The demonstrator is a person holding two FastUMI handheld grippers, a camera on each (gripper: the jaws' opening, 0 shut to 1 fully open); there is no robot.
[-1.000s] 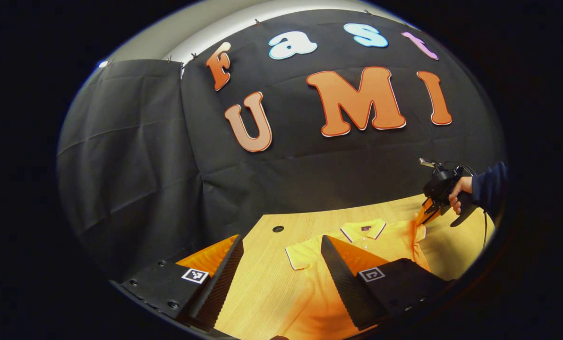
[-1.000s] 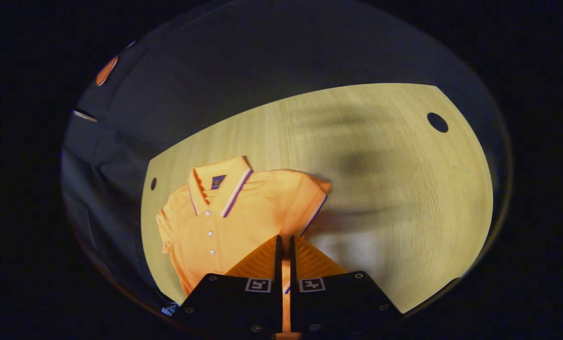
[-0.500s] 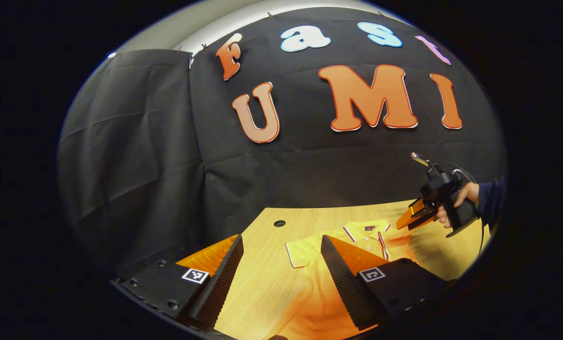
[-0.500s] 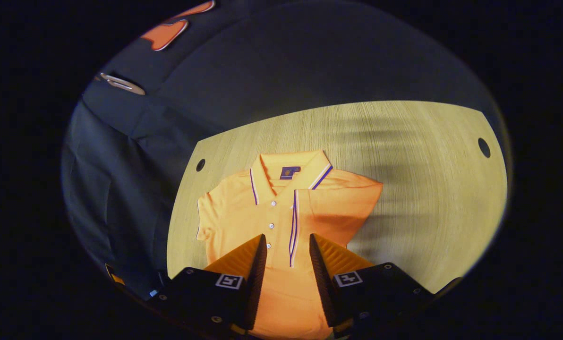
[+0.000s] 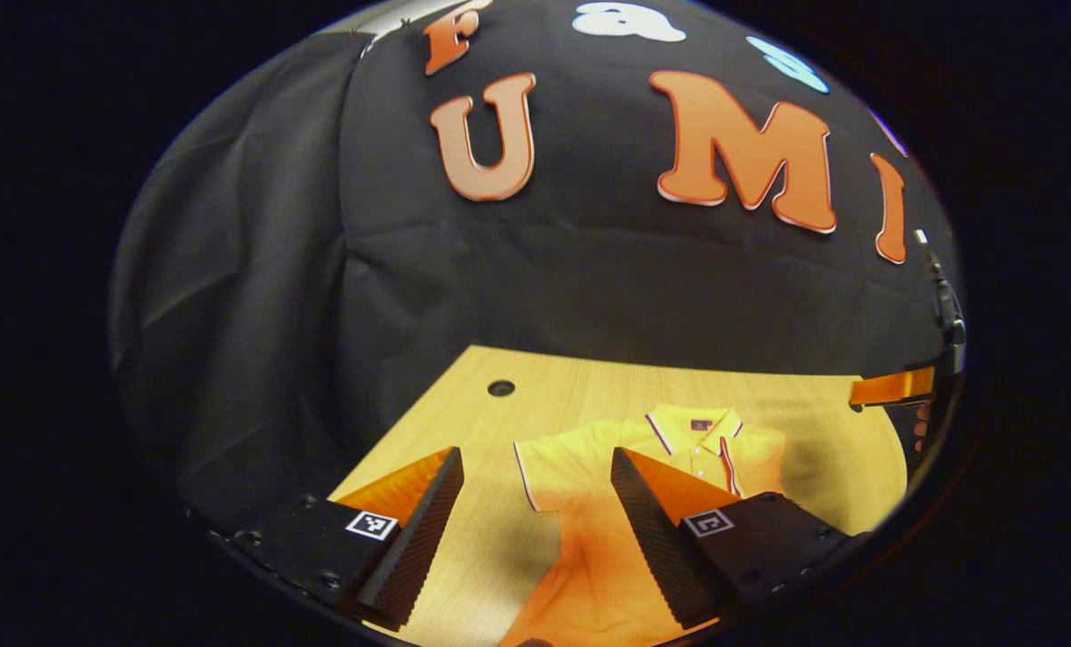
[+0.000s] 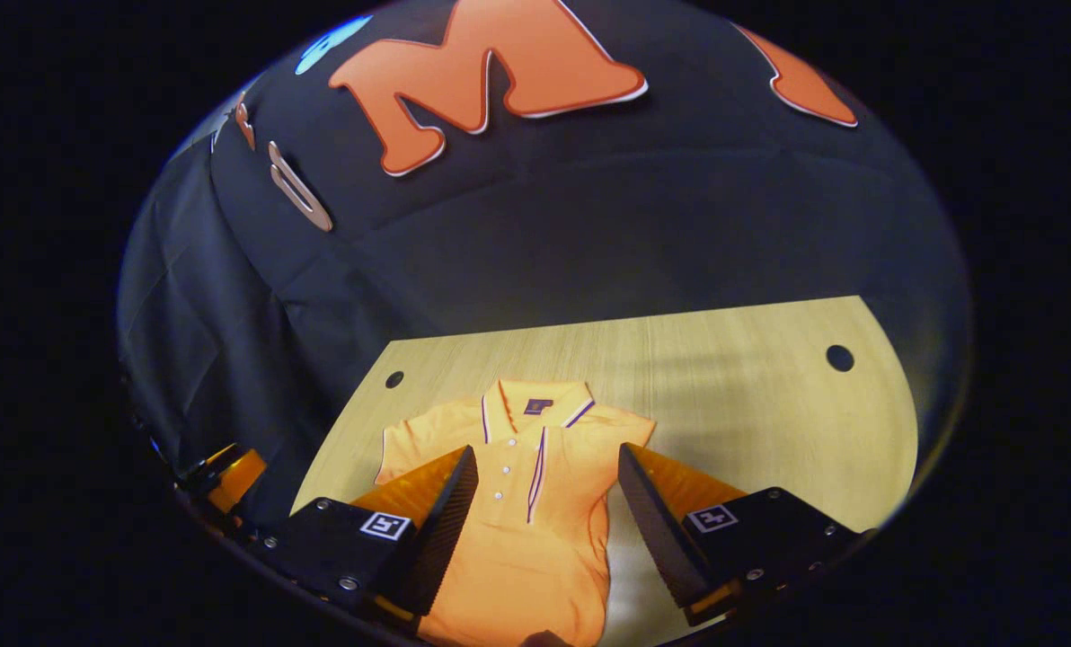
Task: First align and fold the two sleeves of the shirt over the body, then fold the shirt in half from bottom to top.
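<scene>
- Shirt (image 6: 535, 503): orange polo, lying flat on the table (image 6: 751, 395), collar toward the booth wall. In the right gripper view I see one sleeve folded over the body and the other sleeve (image 5: 544, 463) still spread out.
- Handling, my judgement: soft, light, limp knit. It will drape and crease, so I would pinch the spread sleeve at its striped cuff edge.
- Left gripper (image 5: 535, 503): jaws wide apart, holding nothing, hovering above the spread sleeve.
- Right gripper (image 6: 544, 503): jaws wide apart, empty, above the shirt body.
- Room: bare tabletop on both sides of the shirt, cable hole (image 6: 839, 358) well apart. The table's near edge is hidden from me.
</scene>
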